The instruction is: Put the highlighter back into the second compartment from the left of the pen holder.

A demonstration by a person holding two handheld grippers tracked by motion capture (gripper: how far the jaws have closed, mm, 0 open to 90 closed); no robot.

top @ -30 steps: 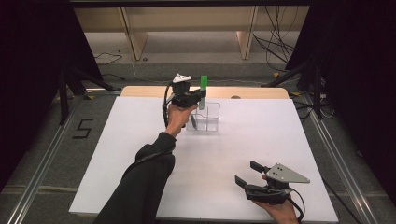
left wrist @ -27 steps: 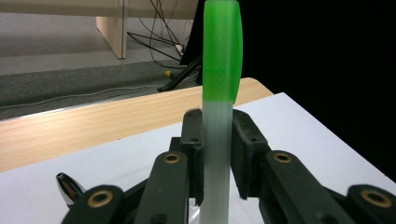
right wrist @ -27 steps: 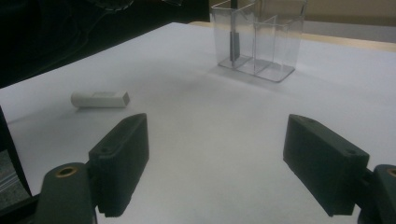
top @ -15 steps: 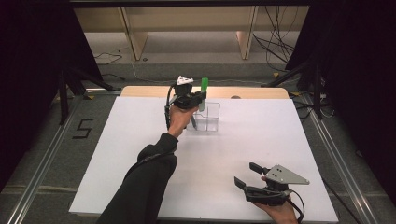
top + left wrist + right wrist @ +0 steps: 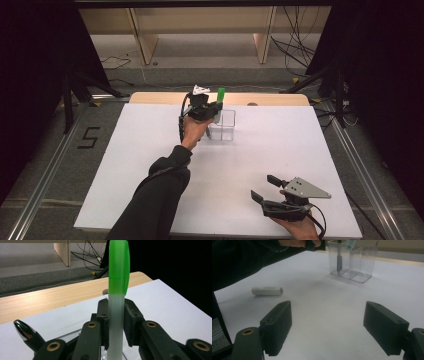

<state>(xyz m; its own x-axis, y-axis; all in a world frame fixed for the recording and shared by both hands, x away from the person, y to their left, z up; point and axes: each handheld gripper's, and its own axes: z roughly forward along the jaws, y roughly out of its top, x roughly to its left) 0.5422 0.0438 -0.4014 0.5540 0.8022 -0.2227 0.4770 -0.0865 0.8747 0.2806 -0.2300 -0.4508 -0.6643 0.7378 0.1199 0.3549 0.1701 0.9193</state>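
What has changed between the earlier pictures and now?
Almost nothing visibly changed. The left gripper keeps its fingers shut on the green-topped stick, upright over the clear box. The right gripper stays open and unmoved near the front edge of the table.

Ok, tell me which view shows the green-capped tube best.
The left gripper view: the green-capped tube stands upright, close up, clamped in the left claw. The high view shows it small; the right gripper view catches just its lower end.
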